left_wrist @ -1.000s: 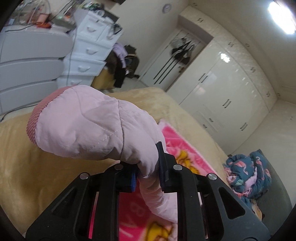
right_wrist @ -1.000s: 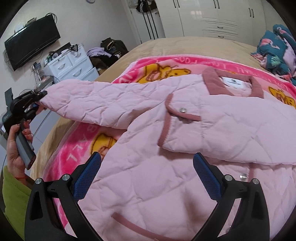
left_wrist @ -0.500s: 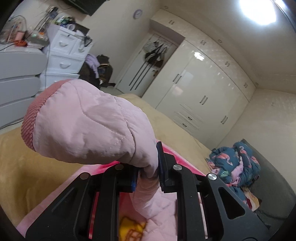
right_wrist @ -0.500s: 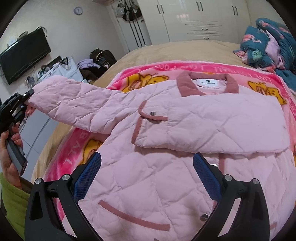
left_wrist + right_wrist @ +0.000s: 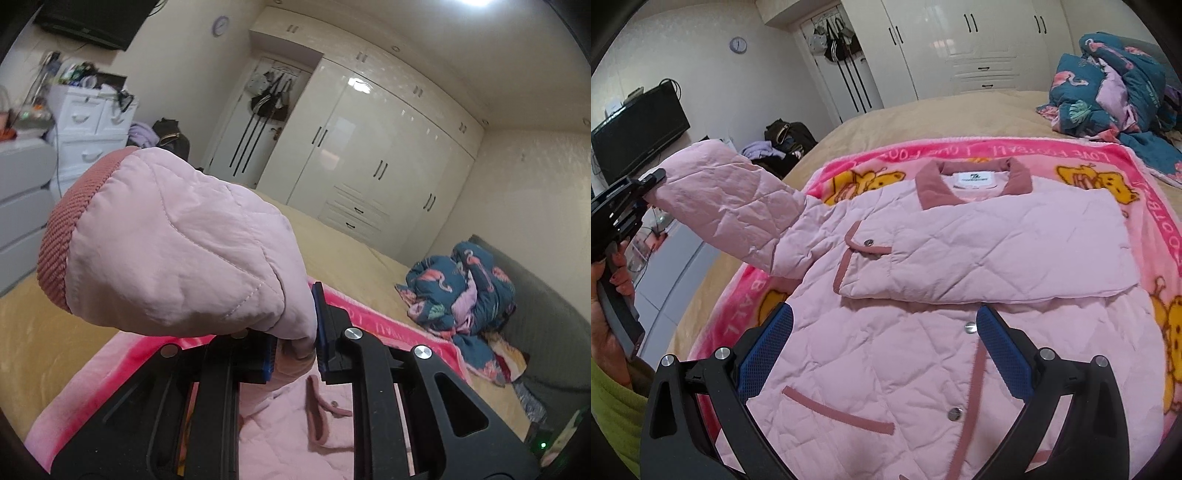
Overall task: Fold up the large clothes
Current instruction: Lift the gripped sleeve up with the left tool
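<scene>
A pink quilted jacket point(image 5: 923, 354) lies front-up on a pink cartoon blanket point(image 5: 1156, 184) on the bed. One sleeve point(image 5: 990, 254) is folded across the chest. My left gripper point(image 5: 295, 350) is shut on the other sleeve point(image 5: 177, 251) near its ribbed cuff and holds it in the air above the bed's left side; it shows in the right wrist view point(image 5: 639, 188) too, with the raised sleeve point(image 5: 731, 206). My right gripper point(image 5: 882, 347) is open and empty above the jacket's lower front.
A bundle of blue flamingo-print bedding point(image 5: 1115, 85) lies at the bed's far right. White drawers point(image 5: 85, 125) and a wall TV point(image 5: 635, 136) stand left of the bed. Wardrobes point(image 5: 376, 155) line the far wall. Bags point(image 5: 786, 136) lie on the floor.
My left gripper has lifted the sleeve higher and swung it inward toward the jacket body. My right gripper has drawn back, staying open above the lower front.
</scene>
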`<state>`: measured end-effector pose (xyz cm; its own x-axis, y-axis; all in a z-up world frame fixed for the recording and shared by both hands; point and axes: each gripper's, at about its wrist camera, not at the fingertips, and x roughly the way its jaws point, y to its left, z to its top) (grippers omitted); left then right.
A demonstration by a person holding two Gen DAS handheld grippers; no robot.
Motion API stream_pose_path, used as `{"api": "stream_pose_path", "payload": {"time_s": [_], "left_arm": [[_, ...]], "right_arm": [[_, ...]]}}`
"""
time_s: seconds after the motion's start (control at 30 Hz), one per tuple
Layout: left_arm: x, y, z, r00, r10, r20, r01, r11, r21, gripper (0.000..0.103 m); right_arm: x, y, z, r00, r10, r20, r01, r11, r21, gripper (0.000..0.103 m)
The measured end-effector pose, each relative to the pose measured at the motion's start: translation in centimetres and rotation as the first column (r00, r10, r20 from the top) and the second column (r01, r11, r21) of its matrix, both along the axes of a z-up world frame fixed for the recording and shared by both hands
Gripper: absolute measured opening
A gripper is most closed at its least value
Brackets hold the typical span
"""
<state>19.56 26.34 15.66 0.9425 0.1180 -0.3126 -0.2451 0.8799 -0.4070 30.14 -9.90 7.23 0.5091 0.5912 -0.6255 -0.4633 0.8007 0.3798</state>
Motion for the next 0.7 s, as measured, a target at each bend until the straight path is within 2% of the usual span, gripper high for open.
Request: {"api": "stream_pose_path", "payload": {"time_s": [0.33, 0.7], "left_arm": [[1.4, -4.7, 0.9, 0.999, -0.036, -0.035, 0.038, 0.997, 0.066, 0.009], [3.7, -11.2, 0.9, 0.989, -0.138, -0.059, 0.145, 0.978, 0.151, 0.009]], "right_arm": [[-0.5, -4.9, -0.1, 0.999, -0.043, -0.019, 0.044, 0.997, 0.059, 0.099], [0.3, -9.4, -1.1, 0.993, -0.106, -0.053, 0.111, 0.986, 0.122, 0.099]]}}
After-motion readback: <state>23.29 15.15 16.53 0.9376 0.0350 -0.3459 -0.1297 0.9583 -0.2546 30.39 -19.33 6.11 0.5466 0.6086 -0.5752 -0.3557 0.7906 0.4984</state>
